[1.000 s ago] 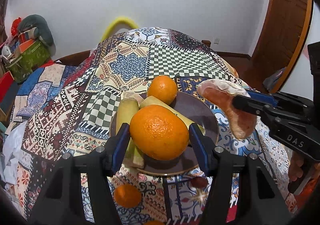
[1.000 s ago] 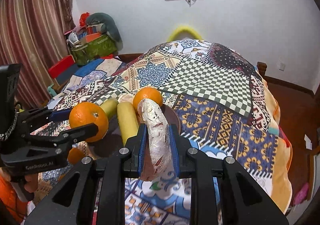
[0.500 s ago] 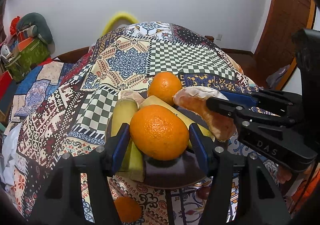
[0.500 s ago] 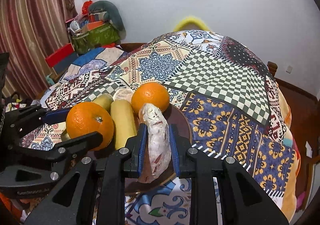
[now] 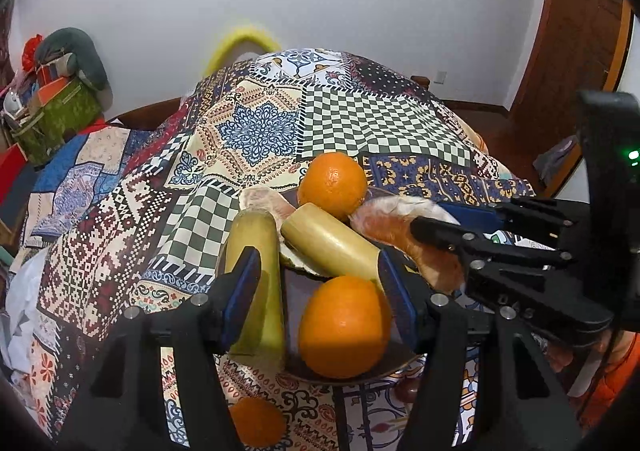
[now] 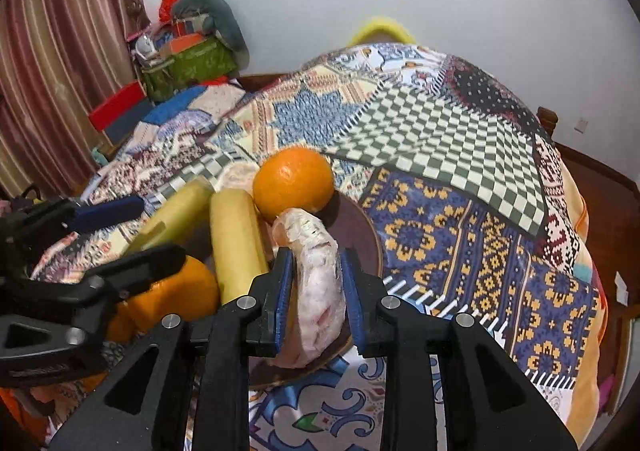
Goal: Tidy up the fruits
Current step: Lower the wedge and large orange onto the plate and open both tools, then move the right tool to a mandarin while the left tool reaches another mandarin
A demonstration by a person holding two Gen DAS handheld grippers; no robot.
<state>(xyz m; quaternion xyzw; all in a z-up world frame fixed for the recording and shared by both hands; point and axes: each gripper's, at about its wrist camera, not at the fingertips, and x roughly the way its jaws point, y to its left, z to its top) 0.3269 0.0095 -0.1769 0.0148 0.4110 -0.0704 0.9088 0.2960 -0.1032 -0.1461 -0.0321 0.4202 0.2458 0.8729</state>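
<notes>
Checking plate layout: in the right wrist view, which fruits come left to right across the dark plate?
Pale yellow-green cane piece → yellow cane piece → round orange → peeled pink pomelo segment between the right claw's opening jaws.

Fruits settling onto the plate

The left gripper (image 5: 318,289) is now standing open around its orange (image 5: 344,325), resting on the dark plate (image 5: 394,357); the right gripper (image 6: 318,285) is lowering the peeled pomelo segment (image 6: 320,283) there, jaws opening.
</notes>
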